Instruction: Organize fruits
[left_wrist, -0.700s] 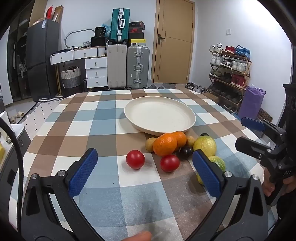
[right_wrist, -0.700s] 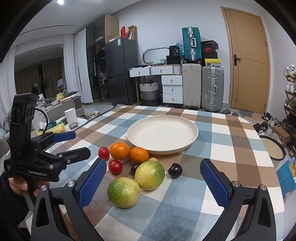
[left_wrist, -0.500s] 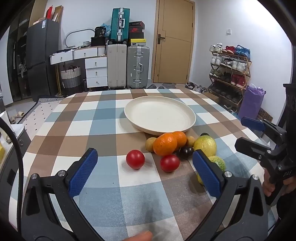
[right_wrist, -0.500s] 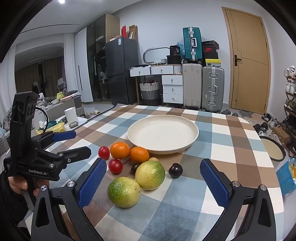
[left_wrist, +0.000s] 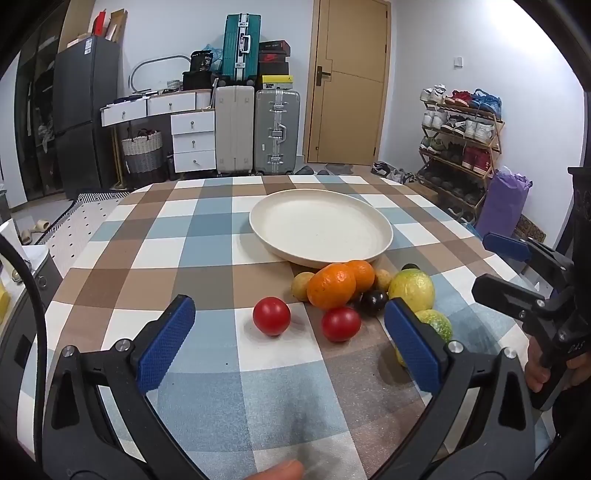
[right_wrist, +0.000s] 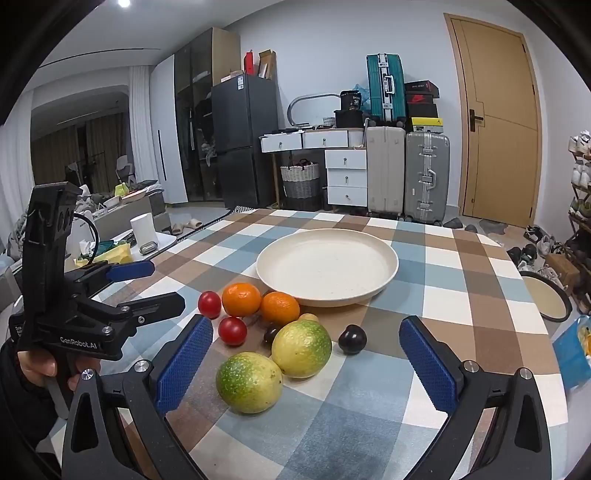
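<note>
Checked table (right_wrist: 461, 332), fridge wall only R view, shoe rack (left_wrist: 461, 144) full in L

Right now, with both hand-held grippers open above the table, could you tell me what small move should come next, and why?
Probably ease the right hand-held gripper forward and down around the nearest yellow-green round fruit. Its jaws stand open and empty, that fruit lies closest between them, and the round cream plate behind the fruit pile holds nothing yet.
</note>
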